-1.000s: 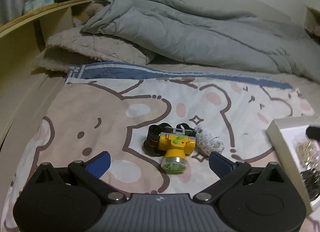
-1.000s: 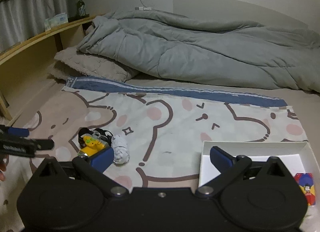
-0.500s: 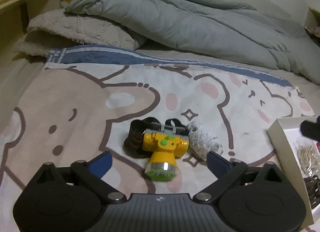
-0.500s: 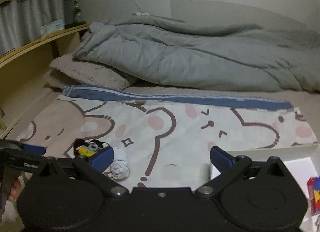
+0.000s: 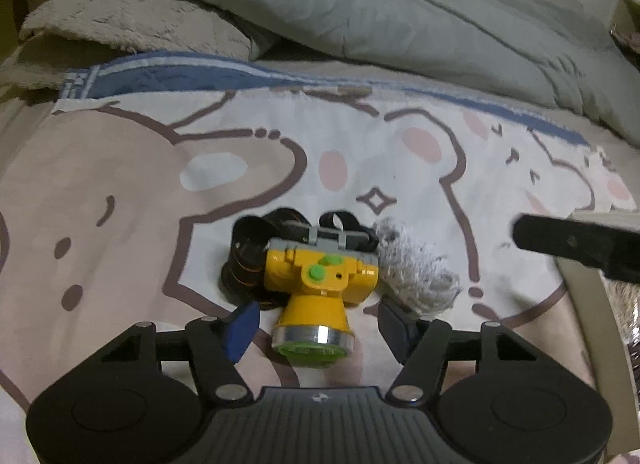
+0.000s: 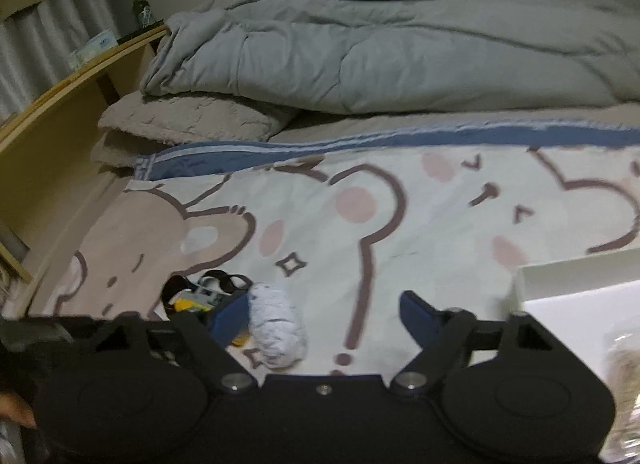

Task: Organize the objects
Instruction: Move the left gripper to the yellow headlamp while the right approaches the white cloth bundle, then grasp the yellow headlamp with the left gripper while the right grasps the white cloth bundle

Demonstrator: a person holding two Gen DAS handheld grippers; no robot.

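Your left gripper (image 5: 316,324) has been narrowing its jaws and now straddles the lens end of the yellow plastic headlamp with green buttons (image 5: 320,276). The blue pads stand just off its sides, so nothing is held yet. Coming in low over the front of the lamp lets you pinch the narrow cone rather than the wide body.

Your right gripper (image 6: 324,314) has also been closing, jaws apart and empty. The fuzzy white rolled sock (image 6: 278,324) lies just inside its left pad.

Headlamp, black elastic strap (image 5: 250,256) and sock lie bunched together, touching, on the cartoon-bear bedsheet (image 5: 140,183). The white open box (image 6: 572,284) waits nearby, likely their destination.
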